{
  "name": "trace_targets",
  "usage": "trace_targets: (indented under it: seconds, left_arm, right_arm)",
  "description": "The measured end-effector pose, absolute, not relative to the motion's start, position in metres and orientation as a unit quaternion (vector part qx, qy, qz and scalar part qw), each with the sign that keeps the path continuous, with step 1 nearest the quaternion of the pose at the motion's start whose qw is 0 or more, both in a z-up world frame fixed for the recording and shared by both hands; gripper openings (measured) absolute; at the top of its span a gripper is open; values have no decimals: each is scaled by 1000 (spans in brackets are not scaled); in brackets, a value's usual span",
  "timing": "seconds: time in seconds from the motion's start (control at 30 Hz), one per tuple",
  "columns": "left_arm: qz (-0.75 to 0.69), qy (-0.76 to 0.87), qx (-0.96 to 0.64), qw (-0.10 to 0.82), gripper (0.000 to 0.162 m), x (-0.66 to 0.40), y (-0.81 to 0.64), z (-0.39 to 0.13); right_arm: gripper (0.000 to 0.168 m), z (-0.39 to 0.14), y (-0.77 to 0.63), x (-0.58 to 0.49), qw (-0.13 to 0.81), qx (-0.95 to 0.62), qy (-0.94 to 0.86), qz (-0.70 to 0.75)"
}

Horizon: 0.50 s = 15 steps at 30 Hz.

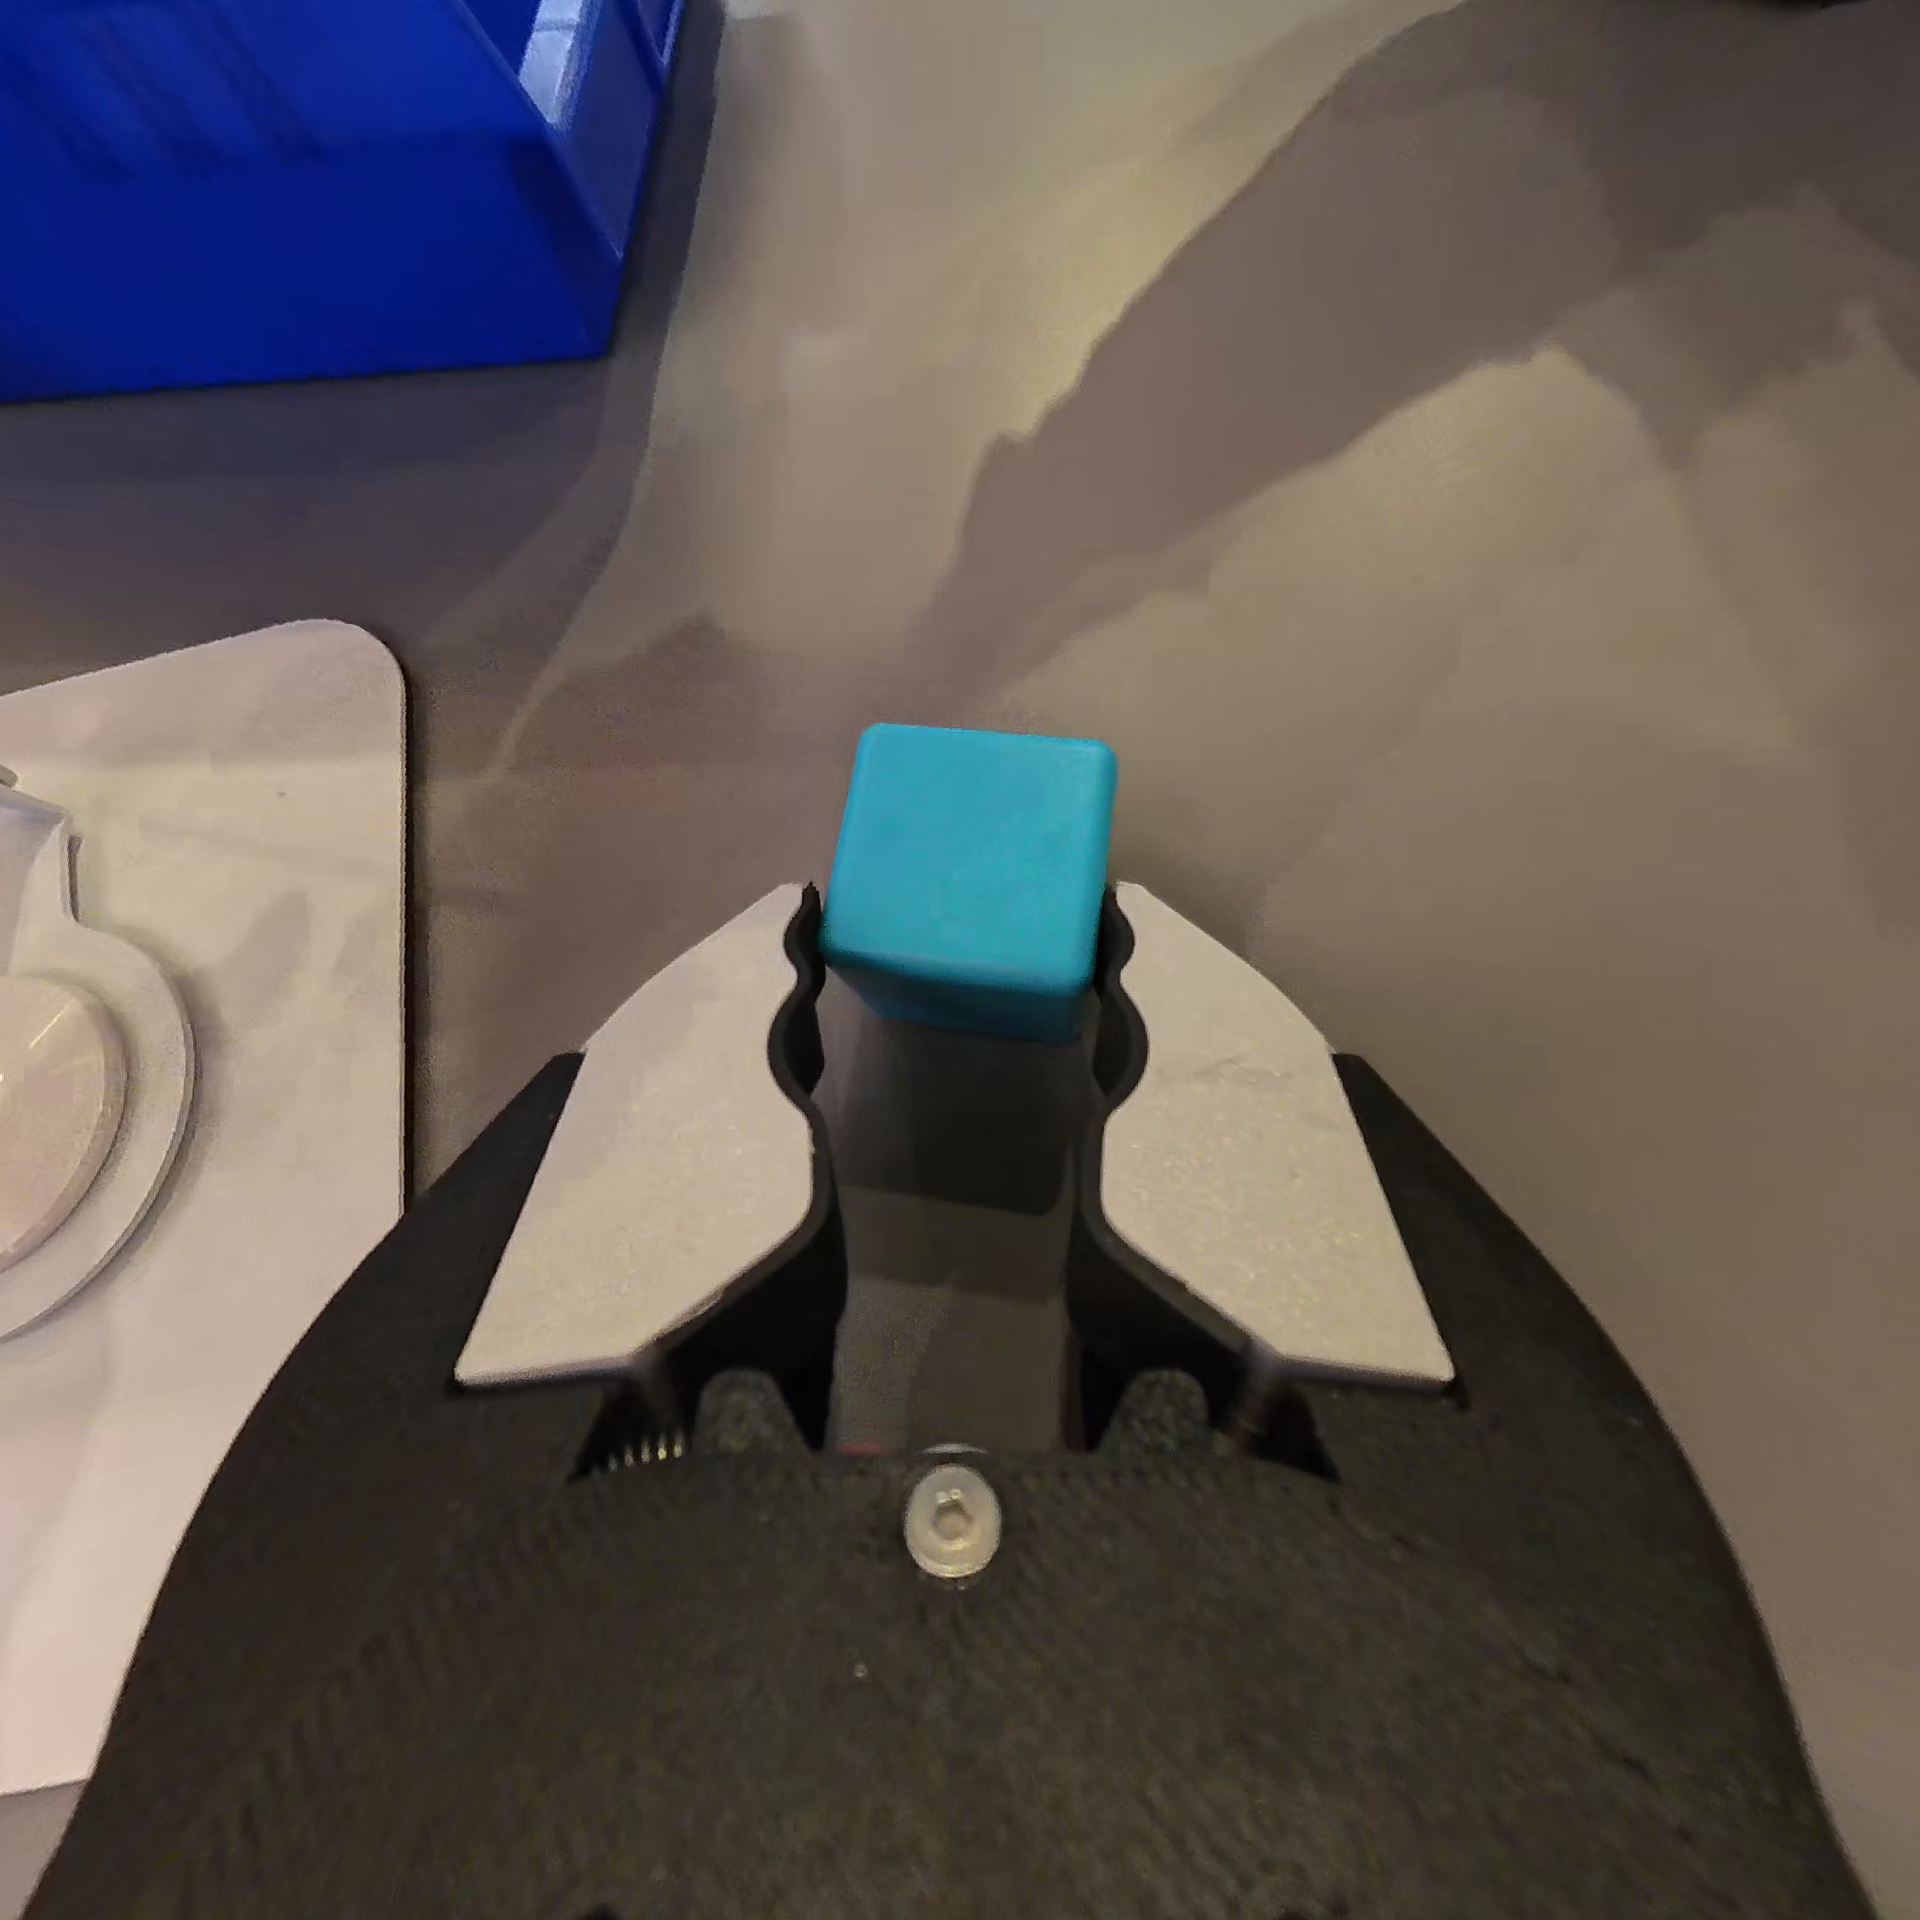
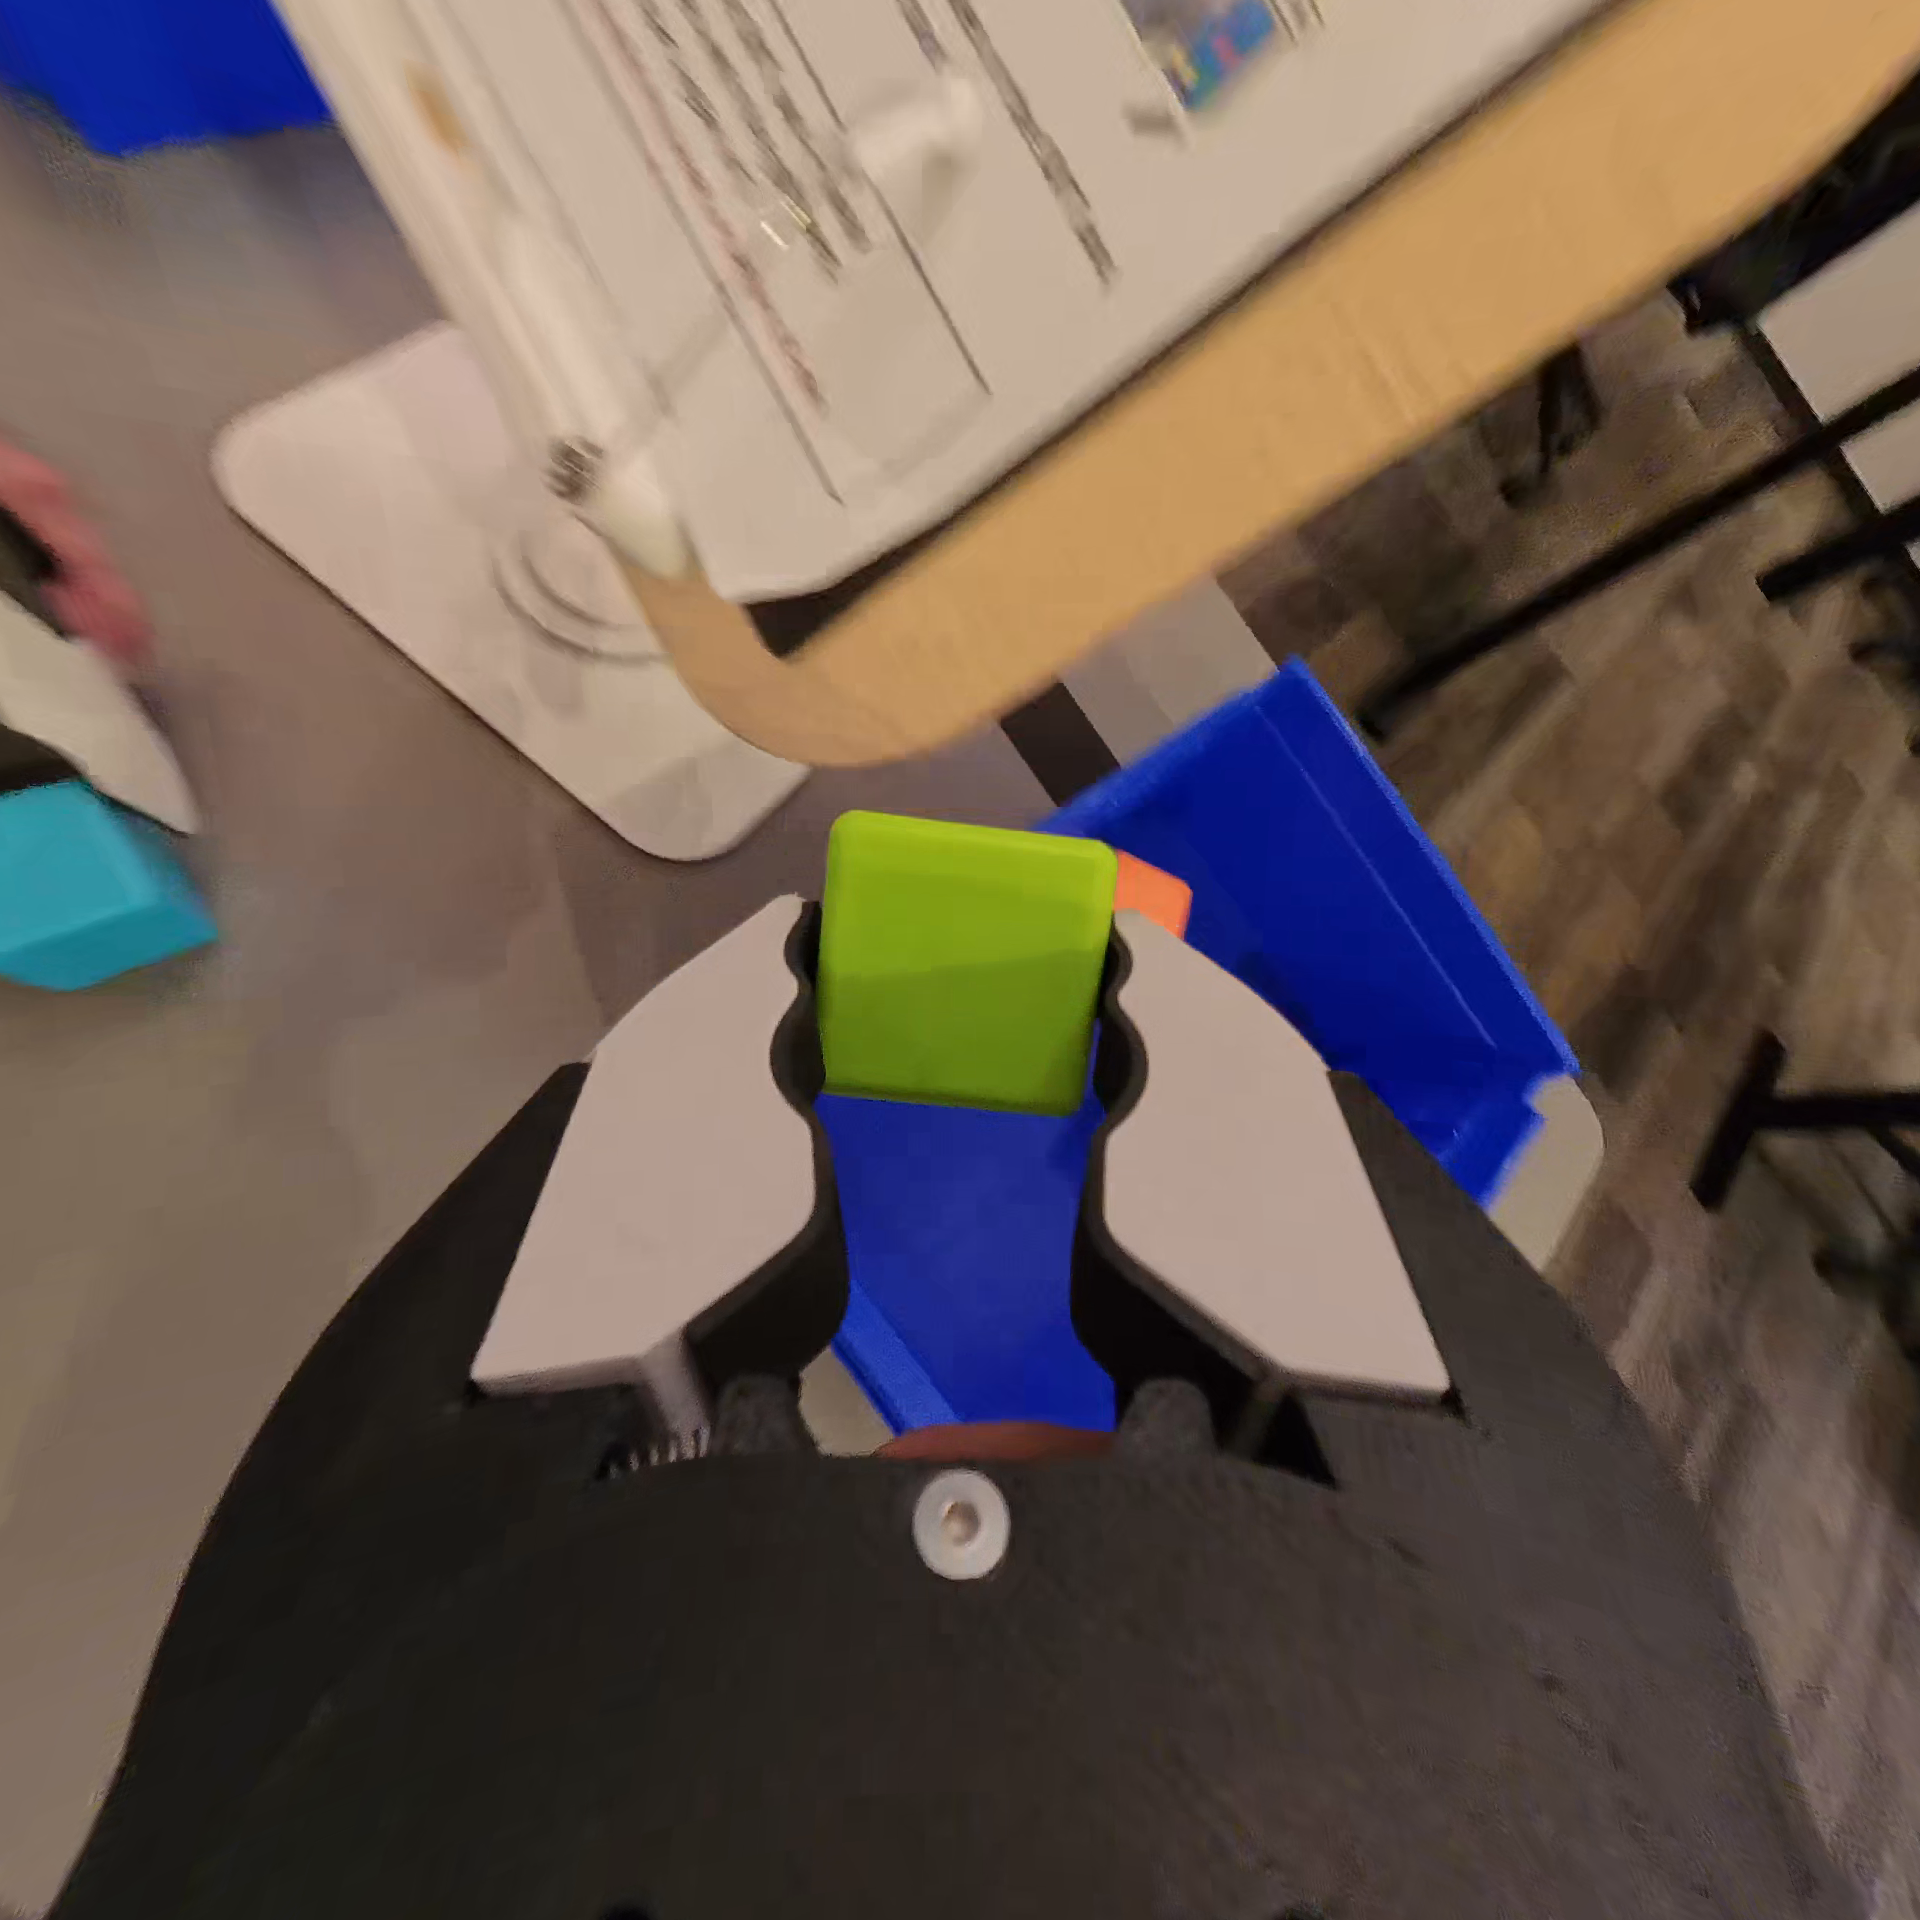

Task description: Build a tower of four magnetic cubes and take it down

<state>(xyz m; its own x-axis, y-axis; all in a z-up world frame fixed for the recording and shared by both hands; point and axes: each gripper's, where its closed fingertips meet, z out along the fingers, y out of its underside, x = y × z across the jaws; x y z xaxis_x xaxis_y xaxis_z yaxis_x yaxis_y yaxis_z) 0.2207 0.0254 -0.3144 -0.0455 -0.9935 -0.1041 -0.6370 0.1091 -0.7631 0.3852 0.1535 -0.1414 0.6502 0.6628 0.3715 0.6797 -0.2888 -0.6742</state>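
Note:
My left gripper (image 1: 961, 914) is shut on a teal cube (image 1: 971, 873) and holds it above the grey table (image 1: 1351, 727). My right gripper (image 2: 961, 935) is shut on a lime green cube (image 2: 961, 956) and holds it over a blue bin (image 2: 1330, 914) at the table's right edge. An orange cube (image 2: 1153, 899) shows just behind the green one, inside that bin. The left gripper (image 2: 83, 717) and its teal cube (image 2: 94, 888) also show blurred at the far left of the right wrist view.
A white stand base (image 1: 260, 935) lies left of the left gripper, and it also shows in the right wrist view (image 2: 416, 540), carrying a tilted board with papers (image 2: 935, 260). Another blue bin (image 1: 312, 187) stands at the back left. The floor (image 2: 1662, 831) lies beyond the table edge. The gap from one gripper's tips to the other's is roughly 25 centimetres.

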Motion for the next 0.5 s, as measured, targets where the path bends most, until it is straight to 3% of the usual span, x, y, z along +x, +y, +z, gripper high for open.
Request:
trace_targets:
  seconds: [0.5]
  left_arm:
    - [-273, 670, -608, 327, 50, 221, 25, -314]
  right_arm:
    - [51, -263, 178, 418, 245, -875, -418, -1]
